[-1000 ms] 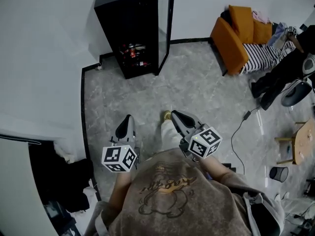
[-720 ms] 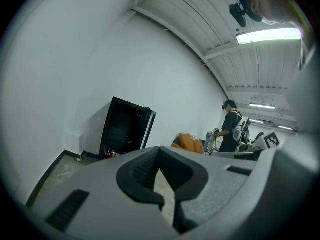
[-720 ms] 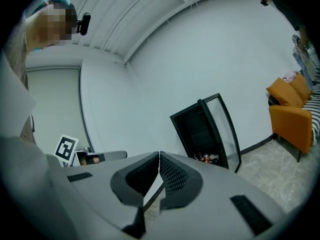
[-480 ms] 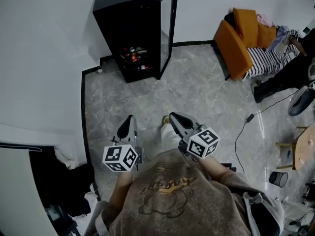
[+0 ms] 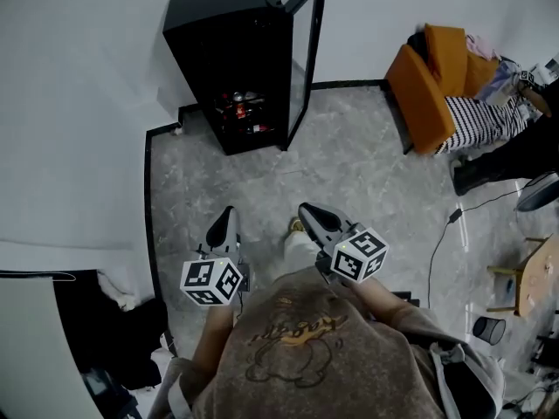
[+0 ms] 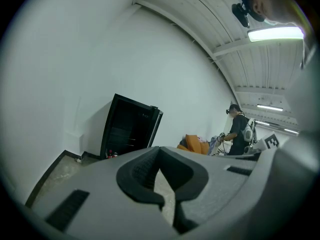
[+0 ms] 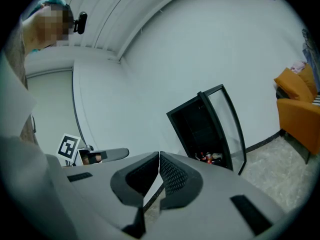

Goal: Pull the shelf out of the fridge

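A tall black fridge (image 5: pixel 229 59) stands against the white wall, its glass door (image 5: pixel 306 51) swung open to the right. Cans and bottles (image 5: pixel 242 105) sit low inside; the shelves are too dark to make out. The fridge also shows in the left gripper view (image 6: pixel 129 126) and in the right gripper view (image 7: pixel 200 129). Both grippers are held in front of the person's chest, well short of the fridge. My left gripper (image 5: pixel 226 219) is shut and holds nothing. My right gripper (image 5: pixel 307 210) is shut and holds nothing as well.
An orange sofa (image 5: pixel 428 81) with striped cloth and clothes stands at the right wall. A cable (image 5: pixel 441 243) trails over the grey stone floor. A small wooden table (image 5: pixel 533 278) and a black bin (image 5: pixel 486 329) are at far right. Another person (image 6: pixel 237 134) stands beyond the sofa.
The fridge and sofa have slid lower in the head view while the fridge has grown a little larger, so the person has come closer. Both grippers have kept their place and stayed shut.
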The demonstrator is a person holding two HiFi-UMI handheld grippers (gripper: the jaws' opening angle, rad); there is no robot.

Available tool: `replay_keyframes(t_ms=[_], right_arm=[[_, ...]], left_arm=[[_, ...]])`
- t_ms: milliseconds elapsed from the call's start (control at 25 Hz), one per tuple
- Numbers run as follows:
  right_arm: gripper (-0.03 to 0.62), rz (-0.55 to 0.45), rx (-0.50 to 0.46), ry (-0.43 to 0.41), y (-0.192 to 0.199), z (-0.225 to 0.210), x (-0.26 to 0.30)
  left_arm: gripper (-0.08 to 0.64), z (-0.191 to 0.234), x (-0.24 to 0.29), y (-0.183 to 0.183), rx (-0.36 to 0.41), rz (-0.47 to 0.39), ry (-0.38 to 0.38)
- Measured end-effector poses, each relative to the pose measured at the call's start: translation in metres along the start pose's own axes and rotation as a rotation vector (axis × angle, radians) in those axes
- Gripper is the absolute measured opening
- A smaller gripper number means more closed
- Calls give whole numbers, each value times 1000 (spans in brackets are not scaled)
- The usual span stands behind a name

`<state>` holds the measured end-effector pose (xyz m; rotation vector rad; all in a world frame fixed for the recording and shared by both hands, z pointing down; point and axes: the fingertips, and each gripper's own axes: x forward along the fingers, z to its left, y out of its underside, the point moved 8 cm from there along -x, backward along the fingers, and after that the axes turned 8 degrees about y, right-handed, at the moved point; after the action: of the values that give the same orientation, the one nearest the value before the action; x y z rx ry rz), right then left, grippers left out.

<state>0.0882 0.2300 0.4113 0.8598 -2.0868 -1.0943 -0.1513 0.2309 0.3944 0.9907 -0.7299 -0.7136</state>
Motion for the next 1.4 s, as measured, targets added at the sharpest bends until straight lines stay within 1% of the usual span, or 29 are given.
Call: replay_keyframes(t_ms=[280,600,800,960,1160,1280,1400], right_arm=[[21,4,15,-7,-38,-37,32],[21,31,11,-52,-75,-85,75],[21,51,13,-92,-92,-110,96],[21,64,26,-125,-99,-125,111],[21,74,42,-167,-102,-129,133],[21,72,56,-173,-103,-131,143],[21,60,60,-170,-107,-133,156]], left_arm=[[6,10,53,-28,3,0,-7],[6,18,116,-55,21,-32,-32],[5,16,148,-63,-2,-38,-6],[6,12,161,-67,-1,-48,-45],[6,20,163,-69,-13,-55,-96],[6,27,164,-71,-13,-64,-120],[6,36,171,-75,-13,-77,-121]])
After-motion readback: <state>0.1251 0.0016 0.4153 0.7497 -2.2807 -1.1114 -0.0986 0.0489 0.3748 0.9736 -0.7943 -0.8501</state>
